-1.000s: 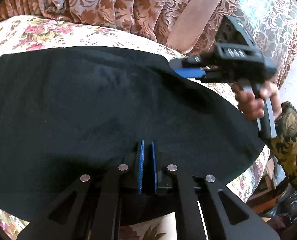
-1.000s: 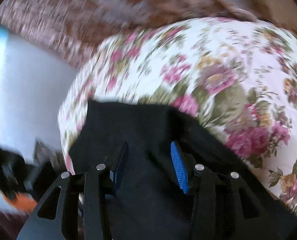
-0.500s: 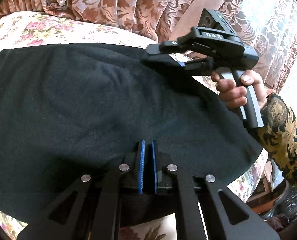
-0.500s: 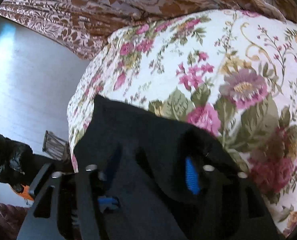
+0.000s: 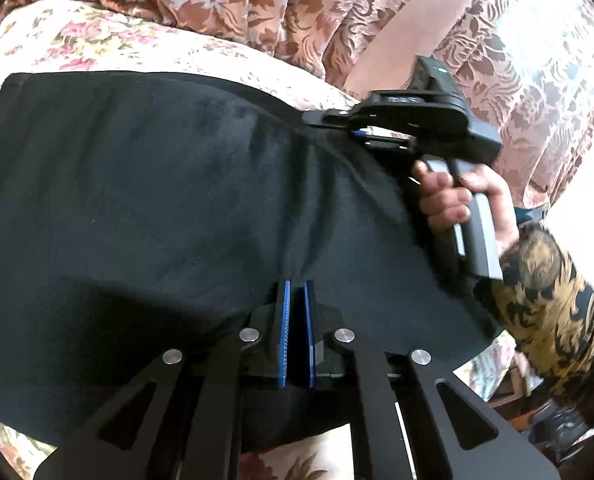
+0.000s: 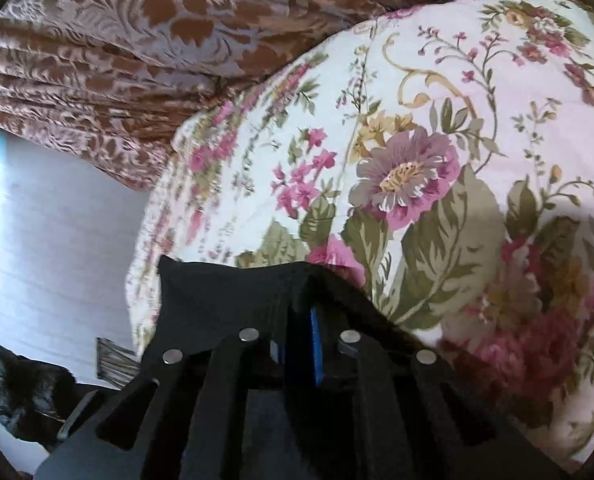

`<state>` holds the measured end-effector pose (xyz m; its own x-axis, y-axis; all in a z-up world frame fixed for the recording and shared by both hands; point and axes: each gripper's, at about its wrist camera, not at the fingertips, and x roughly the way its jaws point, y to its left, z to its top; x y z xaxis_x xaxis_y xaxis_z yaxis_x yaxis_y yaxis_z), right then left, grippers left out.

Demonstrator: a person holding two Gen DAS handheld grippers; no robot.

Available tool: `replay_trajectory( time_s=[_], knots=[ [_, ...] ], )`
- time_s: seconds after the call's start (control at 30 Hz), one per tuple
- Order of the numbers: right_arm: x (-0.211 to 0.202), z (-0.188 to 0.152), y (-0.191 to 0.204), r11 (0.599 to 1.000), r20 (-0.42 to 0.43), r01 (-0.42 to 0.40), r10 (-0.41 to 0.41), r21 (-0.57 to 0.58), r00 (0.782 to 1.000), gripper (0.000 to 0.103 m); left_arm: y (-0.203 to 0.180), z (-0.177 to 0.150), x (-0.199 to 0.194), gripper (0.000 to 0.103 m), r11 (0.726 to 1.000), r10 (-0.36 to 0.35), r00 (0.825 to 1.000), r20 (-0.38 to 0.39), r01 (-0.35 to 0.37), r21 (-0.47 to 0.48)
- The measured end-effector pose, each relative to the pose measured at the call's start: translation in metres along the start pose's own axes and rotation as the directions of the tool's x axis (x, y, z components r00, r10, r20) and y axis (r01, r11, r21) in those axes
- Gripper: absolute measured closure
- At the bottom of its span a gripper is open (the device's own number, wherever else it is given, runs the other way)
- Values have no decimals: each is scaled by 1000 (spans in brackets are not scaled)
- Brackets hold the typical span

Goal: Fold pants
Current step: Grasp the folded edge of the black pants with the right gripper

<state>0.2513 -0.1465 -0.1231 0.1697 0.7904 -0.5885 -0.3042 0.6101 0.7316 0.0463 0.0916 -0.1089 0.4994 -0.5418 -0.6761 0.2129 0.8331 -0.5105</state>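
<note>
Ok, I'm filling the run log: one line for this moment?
left gripper: shut on black pants | right gripper: shut on pants edge | pants spread on floral bedspread

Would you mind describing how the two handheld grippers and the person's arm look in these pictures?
Both are matte black frames with silver rivets and ribbed blue finger pads. The left gripper shows slotted black linkages. The right gripper has a boxy black body with small pale markings and a grey pistol handle. The right hand is bare; its sleeve is black with a gold ornamental pattern.
</note>
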Motion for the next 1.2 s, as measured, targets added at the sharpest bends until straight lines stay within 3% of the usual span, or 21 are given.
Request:
replay_trajectory(
  time_s=[0.03,0.07,0.17,0.3,0.37,0.43,0.5,0.57,0.6,0.63,0.77,0.83,0.9,1.2],
  knots=[
    [-6,-1,3,1000,19,-1,1,-2,1000,73,-1,4,-2,98,1000,3,1000,2,-3,5],
    [-17,-1,6,1000,52,-5,5,0,999,66,-2,8,-4,98,1000,13,1000,9,-13,15],
    [-35,-2,15,1000,106,15,-14,-6,994,64,-3,31,-13,98,999,31,998,57,-33,33],
    [-43,-13,32,996,103,52,-45,-67,994,85,4,65,-9,98,994,107,991,77,-109,26],
    [-42,-25,42,991,83,67,-58,-112,995,88,10,75,-3,98,988,153,986,72,-155,13],
    [-38,-32,45,985,72,109,-100,-132,992,88,21,80,6,98,971,239,969,58,-239,-2],
    [-27,-37,43,971,63,197,-190,-137,980,88,36,82,13,98,958,284,958,39,-283,-37],
    [-11,-38,36,940,43,311,-308,-138,950,90,44,81,21,98,954,296,955,24,-294,-64],
    [-5,-39,34,920,46,360,-358,-152,933,95,47,80,21,98,954,293,956,32,-290,-77],
    [-1,-41,33,915,54,373,-369,-156,928,95,48,80,20,98,954,293,955,35,-290,-81],
    [-14,-50,40,920,107,364,-351,-145,930,92,40,75,8,98,945,316,948,46,-311,-101],
    [-27,-60,44,924,140,359,-340,-134,930,76,31,68,0,97,939,338,939,61,-333,-87],
    [-41,-69,46,931,171,344,-321,-124,931,71,22,60,-10,98,940,336,939,79,-329,-88],
    [-108,-135,25,937,238,349,-333,-29,913,68,-5,18,-39,98,929,370,921,120,-366,-50]
  ],
)
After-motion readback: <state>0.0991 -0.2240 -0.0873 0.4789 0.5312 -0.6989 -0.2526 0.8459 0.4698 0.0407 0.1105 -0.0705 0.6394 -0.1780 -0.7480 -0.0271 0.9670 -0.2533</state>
